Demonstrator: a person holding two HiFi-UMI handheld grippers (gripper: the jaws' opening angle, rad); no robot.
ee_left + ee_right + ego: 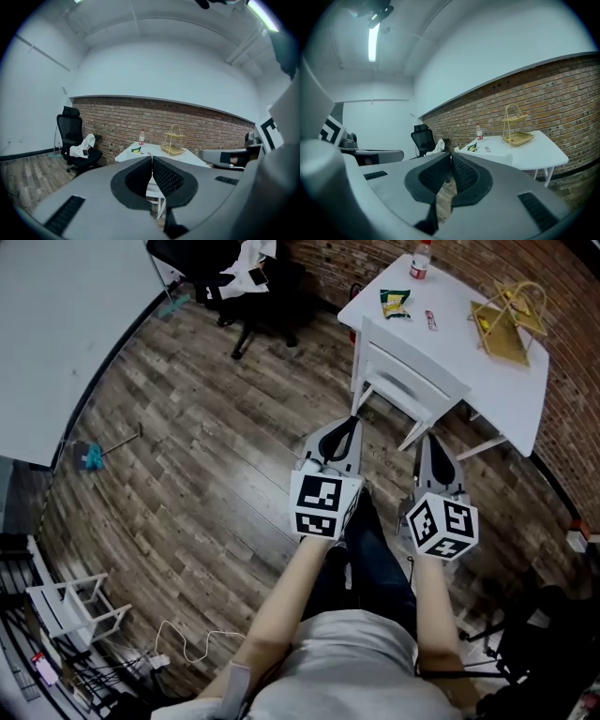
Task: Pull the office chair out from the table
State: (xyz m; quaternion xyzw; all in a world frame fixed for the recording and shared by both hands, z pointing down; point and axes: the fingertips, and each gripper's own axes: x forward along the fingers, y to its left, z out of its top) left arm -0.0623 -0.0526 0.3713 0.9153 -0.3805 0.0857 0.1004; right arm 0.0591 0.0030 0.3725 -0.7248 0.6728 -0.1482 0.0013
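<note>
Left tongs (349,420) and right tongs (427,439) closed, empty, near white chair (410,381) tucked at bench (525,395) bearing bottle (421,259), packet (396,303), wire stand (506,322); black office chair (267,287) stands well apart.

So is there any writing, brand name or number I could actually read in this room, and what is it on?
No text here can be read.
Bottle on the white table: label too small to read.
Snack packet: print too small to read.
Marker cubes: only black-and-white square patterns, no letters.
</note>
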